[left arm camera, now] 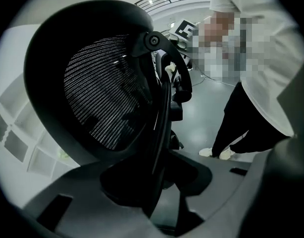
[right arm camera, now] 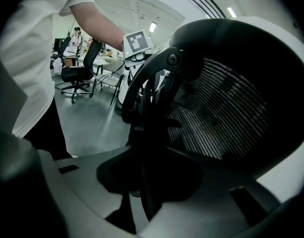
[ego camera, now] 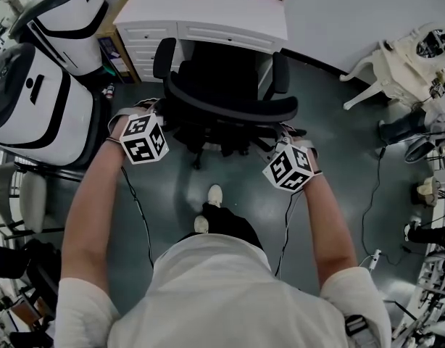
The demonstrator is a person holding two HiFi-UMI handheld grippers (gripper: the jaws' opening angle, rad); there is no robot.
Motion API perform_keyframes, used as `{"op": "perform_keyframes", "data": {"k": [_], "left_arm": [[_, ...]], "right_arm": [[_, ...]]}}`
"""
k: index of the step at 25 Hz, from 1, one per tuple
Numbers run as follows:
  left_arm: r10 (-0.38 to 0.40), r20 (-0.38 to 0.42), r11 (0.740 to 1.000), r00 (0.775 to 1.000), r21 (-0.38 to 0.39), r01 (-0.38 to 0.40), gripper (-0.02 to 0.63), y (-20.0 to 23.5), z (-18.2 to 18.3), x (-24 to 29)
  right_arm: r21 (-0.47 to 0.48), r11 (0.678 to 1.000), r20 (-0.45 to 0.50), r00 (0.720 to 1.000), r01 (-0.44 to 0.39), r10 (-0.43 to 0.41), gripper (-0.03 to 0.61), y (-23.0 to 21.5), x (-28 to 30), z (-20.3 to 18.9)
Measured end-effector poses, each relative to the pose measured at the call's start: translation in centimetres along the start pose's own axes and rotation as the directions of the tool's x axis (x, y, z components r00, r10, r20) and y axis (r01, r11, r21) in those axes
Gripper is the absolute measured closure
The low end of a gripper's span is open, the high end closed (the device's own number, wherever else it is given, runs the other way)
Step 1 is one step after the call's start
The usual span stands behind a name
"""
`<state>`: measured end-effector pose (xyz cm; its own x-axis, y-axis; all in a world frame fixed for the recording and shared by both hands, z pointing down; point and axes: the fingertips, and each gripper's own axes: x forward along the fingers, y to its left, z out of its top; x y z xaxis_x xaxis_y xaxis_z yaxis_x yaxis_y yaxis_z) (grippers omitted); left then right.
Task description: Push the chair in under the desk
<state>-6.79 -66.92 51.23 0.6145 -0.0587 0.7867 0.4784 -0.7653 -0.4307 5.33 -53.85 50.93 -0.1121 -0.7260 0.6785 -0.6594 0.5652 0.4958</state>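
You have the chair (ego camera: 230, 85) square at your 12 o'clock, its seat front just into the knee space of the white bench (ego camera: 208, 9) and its backrest (ego camera: 230, 106) well short of the bench edge, so most of the push looks undone. Your left tool (ego camera: 159, 111) is clamped on the backrest rim at its 9 o'clock end and your right tool (ego camera: 284, 130) on the rim at its 3 o'clock end. Each gripper view shows the thin black frame running between fairly wide-set jaws that bear on it, left (left arm camera: 157, 182) and right (right arm camera: 142, 182) alike. The likeliest trouble is the left armrest (ego camera: 163, 56): it sits very near the drawer unit (ego camera: 146, 38) at 11 o'clock, and a push biased to that side would probably knock it against the drawer fronts. Push harder with one hand than the other and the seat may swivel rather than roll, swinging the right armrest (ego camera: 280, 71) toward the bench. The rim is narrow and curved, so a tool could slide off it if you shove downward instead of forward. Mind your front shoe (ego camera: 215, 193) near the castor base (ego camera: 197, 154), and the cable (ego camera: 139, 209) hanging from your left tool, which a castor or a foot could snag.
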Motion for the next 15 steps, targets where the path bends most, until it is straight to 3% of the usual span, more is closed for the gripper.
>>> {"op": "perform_keyframes", "data": {"k": [15], "left_arm": [[-0.011, -0.005, 1.000, 1.000, -0.003, 0.011, 0.459, 5.3, -0.8, 2.3]], "right_arm": [[0.012, 1.000, -0.006, 1.000, -0.002, 0.002, 0.460, -4.8, 2.9, -0.6]]}}
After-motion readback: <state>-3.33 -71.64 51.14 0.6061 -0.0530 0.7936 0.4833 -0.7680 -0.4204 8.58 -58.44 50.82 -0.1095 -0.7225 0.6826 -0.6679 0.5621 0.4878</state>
